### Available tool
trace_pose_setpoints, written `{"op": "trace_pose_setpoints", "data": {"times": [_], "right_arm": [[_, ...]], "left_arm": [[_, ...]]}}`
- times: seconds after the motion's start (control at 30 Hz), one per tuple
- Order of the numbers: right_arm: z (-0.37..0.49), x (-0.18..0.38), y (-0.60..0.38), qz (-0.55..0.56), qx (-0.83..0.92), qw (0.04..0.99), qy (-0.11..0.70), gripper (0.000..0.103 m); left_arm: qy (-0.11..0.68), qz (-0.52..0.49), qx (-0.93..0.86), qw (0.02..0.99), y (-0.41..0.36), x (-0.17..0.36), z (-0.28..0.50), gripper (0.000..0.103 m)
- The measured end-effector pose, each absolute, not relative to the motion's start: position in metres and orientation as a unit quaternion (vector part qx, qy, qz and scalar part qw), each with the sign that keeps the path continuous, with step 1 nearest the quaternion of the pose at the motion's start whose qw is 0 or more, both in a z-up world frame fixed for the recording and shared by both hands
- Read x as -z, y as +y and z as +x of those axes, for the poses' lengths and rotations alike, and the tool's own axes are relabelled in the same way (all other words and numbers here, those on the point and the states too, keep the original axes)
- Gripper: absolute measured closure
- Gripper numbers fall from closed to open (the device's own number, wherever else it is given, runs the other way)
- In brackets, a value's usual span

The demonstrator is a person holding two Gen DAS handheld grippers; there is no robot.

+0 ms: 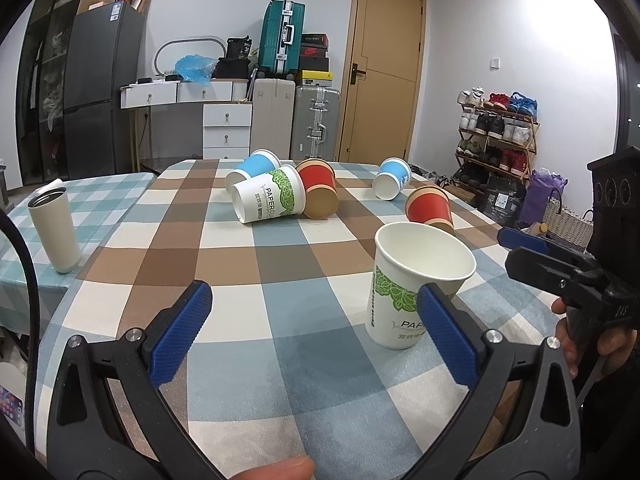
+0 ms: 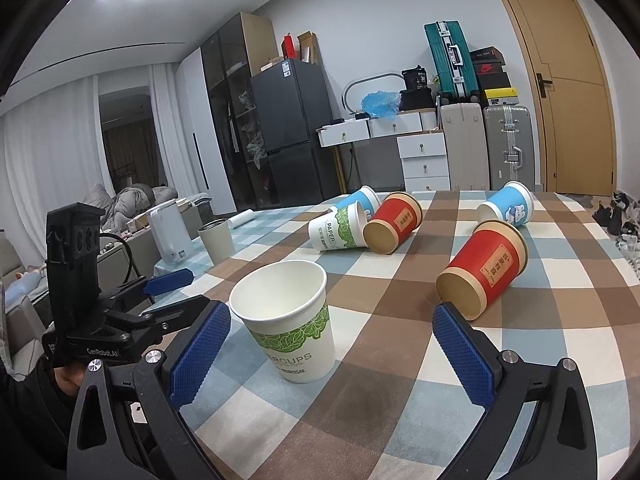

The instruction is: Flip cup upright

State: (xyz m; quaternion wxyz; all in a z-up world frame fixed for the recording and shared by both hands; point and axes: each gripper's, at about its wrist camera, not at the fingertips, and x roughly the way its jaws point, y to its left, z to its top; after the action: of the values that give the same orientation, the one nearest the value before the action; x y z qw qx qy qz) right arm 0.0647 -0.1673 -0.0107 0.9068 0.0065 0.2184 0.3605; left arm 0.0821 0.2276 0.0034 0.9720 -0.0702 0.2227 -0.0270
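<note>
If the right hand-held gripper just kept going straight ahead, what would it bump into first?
Probably the upright white cup: it stands just ahead of the open right hand-held gripper, slightly left of centre. Depth is hard to judge, so it might slip past toward the lying cups.

1 white paper cup with a green leaf band [image 1: 416, 284] [image 2: 289, 320] stands upright, mouth open and empty, on the checked tablecloth [image 1: 280, 272] [image 2: 400, 360], while 5 other cups, 1 white-green, 2 red, 2 blue, lie on their sides beyond it.
</note>
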Motion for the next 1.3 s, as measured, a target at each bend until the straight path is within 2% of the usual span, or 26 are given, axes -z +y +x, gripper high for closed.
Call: {"op": "trace_pose_setpoints", "data": {"times": [0.2, 1.3], "right_arm": [[0.061, 0.012, -0.163, -0.008, -0.363, 0.906, 0.217, 0.0], [0.06, 0.013, -0.162, -0.012, -0.364, 0.905, 0.22, 0.0]], "left_arm": [[0.223, -0.071, 0.029, 0.972, 0.262, 0.0, 0.099, 0.001], [0.221, -0.069, 0.027, 0.972, 0.209, 0.004, 0.081, 0.001]]}}
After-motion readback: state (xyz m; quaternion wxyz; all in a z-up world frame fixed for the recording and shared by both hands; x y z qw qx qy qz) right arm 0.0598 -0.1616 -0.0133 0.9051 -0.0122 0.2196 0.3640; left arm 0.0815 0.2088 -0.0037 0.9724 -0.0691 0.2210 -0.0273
